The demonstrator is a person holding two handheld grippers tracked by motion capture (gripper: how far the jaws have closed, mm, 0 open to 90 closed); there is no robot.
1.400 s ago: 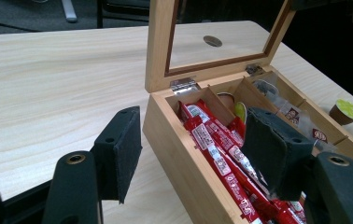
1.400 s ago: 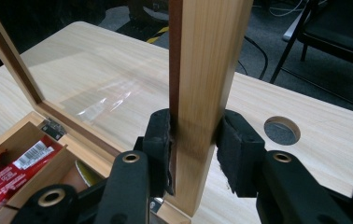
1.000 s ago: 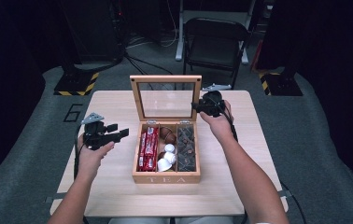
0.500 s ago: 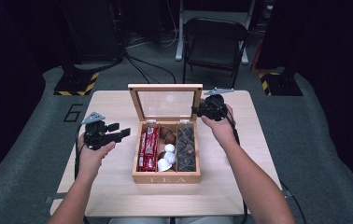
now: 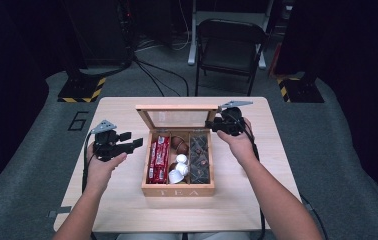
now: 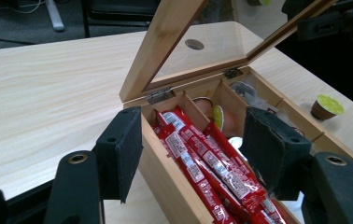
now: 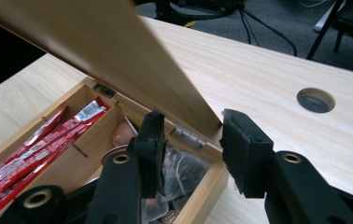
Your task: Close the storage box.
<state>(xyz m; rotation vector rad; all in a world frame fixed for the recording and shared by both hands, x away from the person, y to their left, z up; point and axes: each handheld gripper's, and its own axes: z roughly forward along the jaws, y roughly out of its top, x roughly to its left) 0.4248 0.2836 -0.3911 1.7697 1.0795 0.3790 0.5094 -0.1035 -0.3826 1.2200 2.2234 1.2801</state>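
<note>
wooden tea box open, right gripper at lid edge

the light wooden tea box [image 5: 178, 190] sits at the middle of the pale wooden table [image 5: 257, 200], its glass-paned wooden lid [image 5: 177, 116] raised at the far side and leaning back. inside: red foil sachets [image 5: 158, 159] in the left compartment, white and brown capsules [image 5: 179, 162] in the middle, dark wrapped bags [image 5: 199, 157] in the right.

right gripper [image 5: 211, 125] is at the lid's right edge; its jaws have just been opening, the edge lies between them, pads no longer pressing. left gripper [image 5: 138, 143] hovers just left of the box, jaws about half open, holding nothing.

a green-topped brown capsule [image 6: 325, 107] stands on the table right of the box.
</note>
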